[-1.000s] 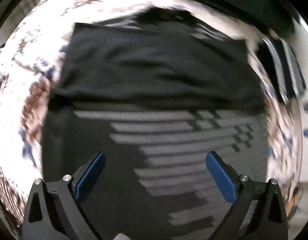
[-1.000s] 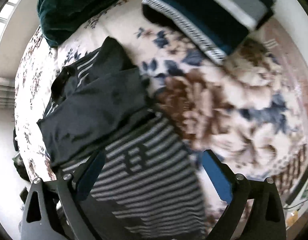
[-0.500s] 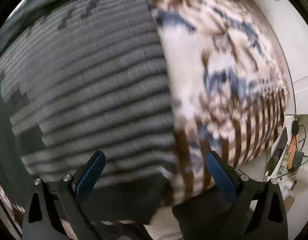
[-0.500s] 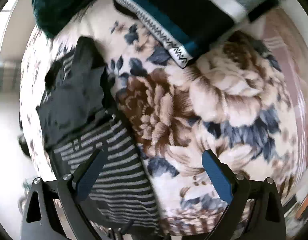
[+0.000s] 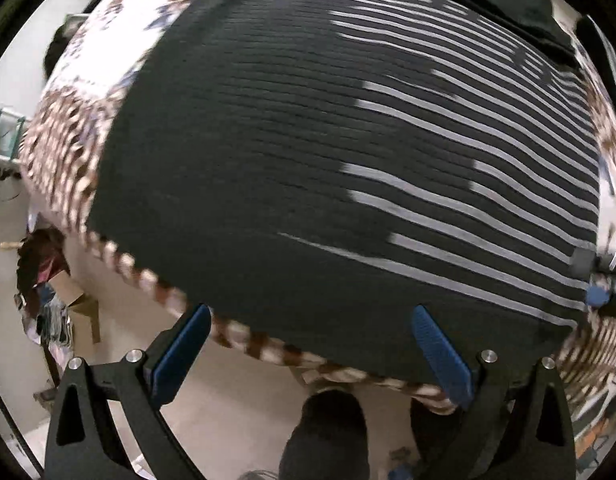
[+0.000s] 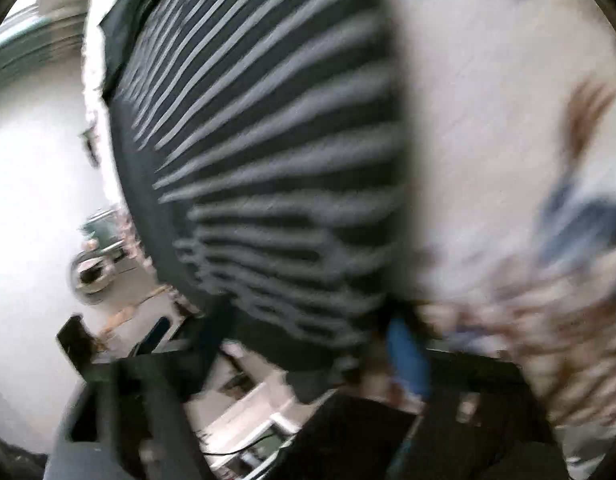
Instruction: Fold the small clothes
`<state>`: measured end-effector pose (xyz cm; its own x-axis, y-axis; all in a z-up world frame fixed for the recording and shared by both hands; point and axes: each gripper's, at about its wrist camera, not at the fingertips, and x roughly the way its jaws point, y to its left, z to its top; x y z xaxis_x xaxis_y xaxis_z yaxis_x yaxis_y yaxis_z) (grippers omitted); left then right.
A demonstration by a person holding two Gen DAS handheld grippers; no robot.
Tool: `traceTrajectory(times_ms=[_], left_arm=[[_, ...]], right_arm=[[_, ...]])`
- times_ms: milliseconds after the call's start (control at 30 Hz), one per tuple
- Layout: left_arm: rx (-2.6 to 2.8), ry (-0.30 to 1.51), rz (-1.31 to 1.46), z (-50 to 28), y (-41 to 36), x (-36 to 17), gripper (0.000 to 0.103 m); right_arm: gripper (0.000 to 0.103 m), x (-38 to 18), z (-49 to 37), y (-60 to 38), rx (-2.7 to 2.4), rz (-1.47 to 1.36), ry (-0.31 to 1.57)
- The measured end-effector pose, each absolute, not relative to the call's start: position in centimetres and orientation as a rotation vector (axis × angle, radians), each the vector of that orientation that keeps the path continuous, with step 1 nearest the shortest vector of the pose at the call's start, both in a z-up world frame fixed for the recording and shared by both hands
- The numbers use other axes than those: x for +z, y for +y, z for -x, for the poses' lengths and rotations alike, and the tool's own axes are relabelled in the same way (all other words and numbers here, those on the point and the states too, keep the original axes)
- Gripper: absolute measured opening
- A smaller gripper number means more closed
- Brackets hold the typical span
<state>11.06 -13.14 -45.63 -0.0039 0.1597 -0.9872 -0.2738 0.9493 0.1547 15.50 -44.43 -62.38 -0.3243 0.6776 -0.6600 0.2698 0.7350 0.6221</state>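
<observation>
My left hand-held gripper (image 5: 308, 354) hangs wide open, empty, at the striped shirt's (image 5: 308, 160) near hem on the floral bedspread (image 5: 67, 128). Right hand-held gripper (image 6: 308, 344): too blurred to tell. Next, I judge, pinch both hem corners.

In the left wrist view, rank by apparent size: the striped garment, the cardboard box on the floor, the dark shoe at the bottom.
1. Striped garment, fills most of the view.
2. Dark shoe, though nearness to the camera inflates it.
3. Cardboard box, small and partly hidden at the left edge.
</observation>
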Motion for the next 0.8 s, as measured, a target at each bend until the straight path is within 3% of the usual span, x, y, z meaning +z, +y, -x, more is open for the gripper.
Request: traceTrajectory(times_ms=[33,67,133,300,400,467,567,700,800], left_arm=[[0.344,1.529,0.096,-10.8,-12.7,-45.2,0.103],[0.343,1.517,0.100,-10.7,-12.6,-44.9,0.103],[0.330,1.502,0.104,-10.6,-13.1,-44.6,0.103],[0.205,1.481,0.083,-8.9,-16.7,-44.0,0.103],[0.083,1.484,0.065,-9.2,-21.4,-44.3,0.103],[-0.007,1.501,0.024,-9.7,-25.1,-45.1,0.103],[-0.129,1.511,-0.138,-10.3,-31.4,-47.4,0.103],[-0.169,1.509,-0.253,-10.9,-35.4,-50.8,0.100],[-0.171,1.462,-0.229,-11.4,-35.1,-51.3,0.067]], right_arm=[[0.051,-62.6,-14.7,-43.6,0.494,-0.682,1.931],[0.038,-62.8,-13.7,-43.1,0.473,-0.618,1.967],[0.024,-63.1,-11.9,-42.9,0.419,-0.542,2.027],[0.023,-61.5,-9.4,-45.4,0.315,-0.435,2.069],[0.031,-58.8,-10.4,-47.8,0.286,-0.489,2.008],[0.050,-57.0,-12.0,-49.6,0.240,-0.496,1.947],[0.051,-54.2,-15.4,-52.9,0.166,-0.517,1.824],[0.061,-52.7,-21.6,-54.8,0.150,-0.519,1.725],[0.067,-52.5,-27.7,-54.8,0.181,-0.523,1.656]])
